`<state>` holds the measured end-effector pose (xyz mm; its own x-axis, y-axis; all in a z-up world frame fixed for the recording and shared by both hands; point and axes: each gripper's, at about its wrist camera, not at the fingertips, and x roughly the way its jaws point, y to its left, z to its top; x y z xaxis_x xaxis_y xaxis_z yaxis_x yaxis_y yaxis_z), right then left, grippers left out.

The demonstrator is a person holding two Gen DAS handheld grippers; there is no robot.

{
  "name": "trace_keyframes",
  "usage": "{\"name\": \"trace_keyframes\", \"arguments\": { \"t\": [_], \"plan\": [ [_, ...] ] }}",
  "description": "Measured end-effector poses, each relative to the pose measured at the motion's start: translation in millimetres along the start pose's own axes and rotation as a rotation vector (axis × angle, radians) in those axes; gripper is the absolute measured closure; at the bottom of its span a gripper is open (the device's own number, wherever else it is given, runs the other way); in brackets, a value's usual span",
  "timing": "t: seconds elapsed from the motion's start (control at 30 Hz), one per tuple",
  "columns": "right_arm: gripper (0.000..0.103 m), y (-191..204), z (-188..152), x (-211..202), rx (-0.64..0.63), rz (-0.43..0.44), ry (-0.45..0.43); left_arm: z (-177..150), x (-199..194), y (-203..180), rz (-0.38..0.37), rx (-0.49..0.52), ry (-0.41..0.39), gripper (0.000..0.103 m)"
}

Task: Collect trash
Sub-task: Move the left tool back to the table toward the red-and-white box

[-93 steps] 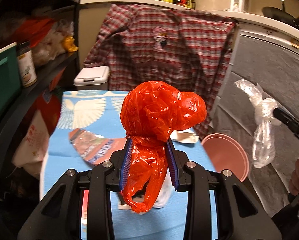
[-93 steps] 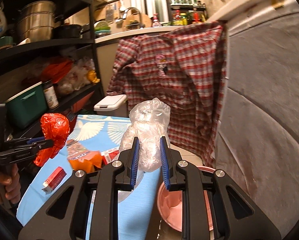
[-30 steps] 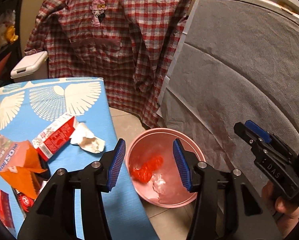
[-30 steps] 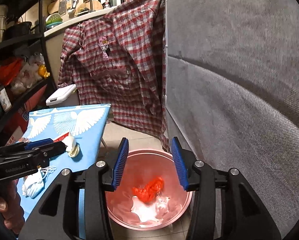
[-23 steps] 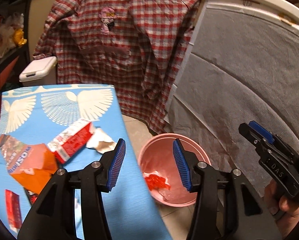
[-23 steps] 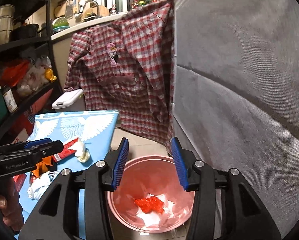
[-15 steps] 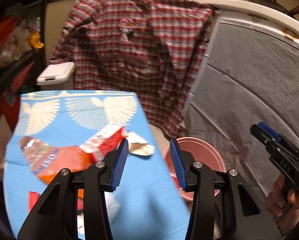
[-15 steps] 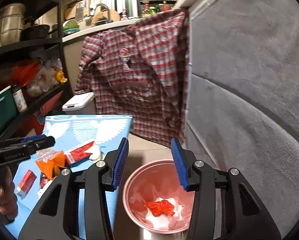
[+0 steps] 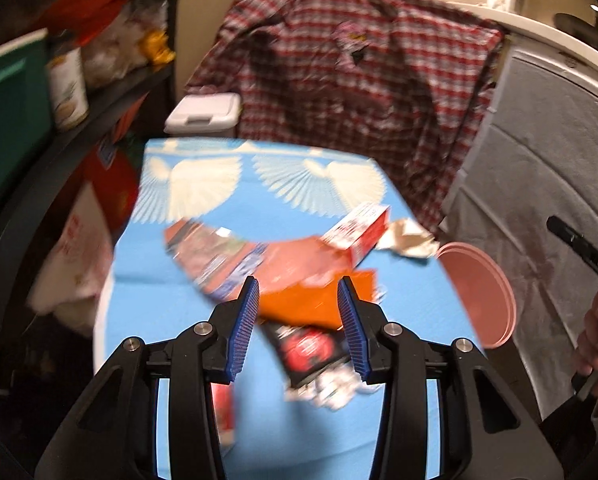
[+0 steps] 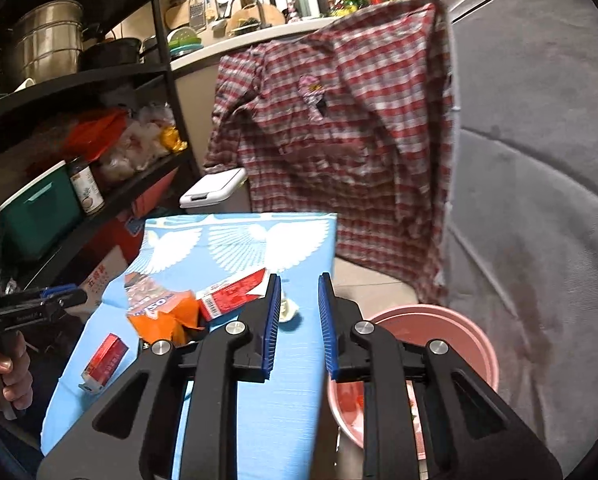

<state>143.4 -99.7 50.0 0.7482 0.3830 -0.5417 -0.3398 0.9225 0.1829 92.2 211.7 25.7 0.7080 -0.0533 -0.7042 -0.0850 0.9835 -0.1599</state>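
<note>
**Ann:** Kitchen clutter all round: dark shelving at the left, a plaid shirt (image 10: 331, 128) hanging behind, grey padding to the right. Out front, the blue table (image 10: 283, 380) with its white wing print carries the leftover trash.

**Ben:** And what a turnaround! Moments ago both tools hung over the pink bin (image 10: 459, 336) with the red bag and the clear bag lying inside. Now both views have swung back over the table. I read that as two pieces done and the next pick starting.

**Ann:** Left to right, then. The left gripper (image 9: 298, 320) has its fingers moderately apart, closing a little just now, nothing between them. The view is blurred, but it looks down over the orange wrapper (image 9: 299, 280).

**Ben:** Count the pile from the sharper right view: one small red box (image 10: 104, 362) nearest the left edge, one orange wrapper, one long red carton (image 10: 231, 294), one crumpled paper scrap (image 10: 289, 312). The left view adds one black-and-red packet (image 9: 311, 350) and some white crumple beneath it. Roughly six pieces.

**Ann:** The right gripper (image 10: 297, 328) has just narrowed its fingers sharply, yet they're empty, with a gap showing, framing that scrap.

**Ben:** One bin, on the floor, just beside the table's right edge.
</note>
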Motion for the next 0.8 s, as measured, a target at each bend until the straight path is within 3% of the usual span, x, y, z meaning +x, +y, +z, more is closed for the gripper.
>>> {"name": "trace_keyframes", "arguments": {
  "t": [0.37,0.8],
  "plan": [
    [0.083,26,-4,51,-0.049,0.027,0.075,-29,12,51,0.03,-0.041,0.123,0.062],
    [0.082,30,-14,120,-0.102,0.017,0.169,-54,52,56,0.013,0.032,0.278,0.062]
  ]
}}
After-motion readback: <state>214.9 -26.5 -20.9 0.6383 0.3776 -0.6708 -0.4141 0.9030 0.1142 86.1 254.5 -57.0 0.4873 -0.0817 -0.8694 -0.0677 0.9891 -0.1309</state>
